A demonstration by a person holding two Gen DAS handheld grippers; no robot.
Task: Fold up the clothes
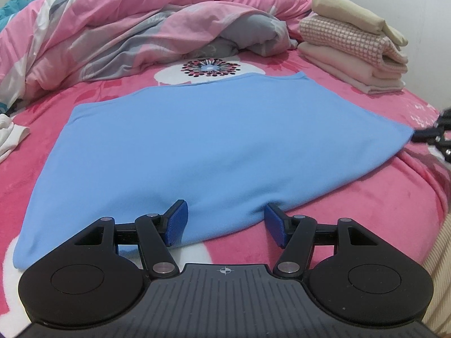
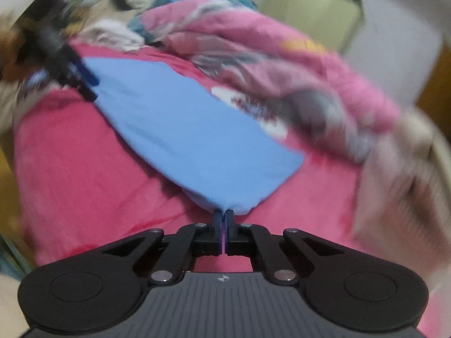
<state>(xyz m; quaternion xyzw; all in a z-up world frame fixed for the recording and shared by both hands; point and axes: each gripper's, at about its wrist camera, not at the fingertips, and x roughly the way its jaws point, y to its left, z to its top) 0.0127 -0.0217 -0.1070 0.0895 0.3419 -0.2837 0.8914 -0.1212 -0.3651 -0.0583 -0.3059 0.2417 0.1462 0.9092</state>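
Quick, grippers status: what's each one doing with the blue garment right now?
Left gripper: open, jaws straddling the near edge of the blue garment, not clamped.
Right gripper: shut on a corner of the blue garment.

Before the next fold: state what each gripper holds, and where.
The right gripper pinches a corner of the blue garment. The left gripper is open astride the near edge, holding nothing.

Black left gripper (image 1: 225,219), 2 blue-padded fingers (image 1: 177,222), silver screws.
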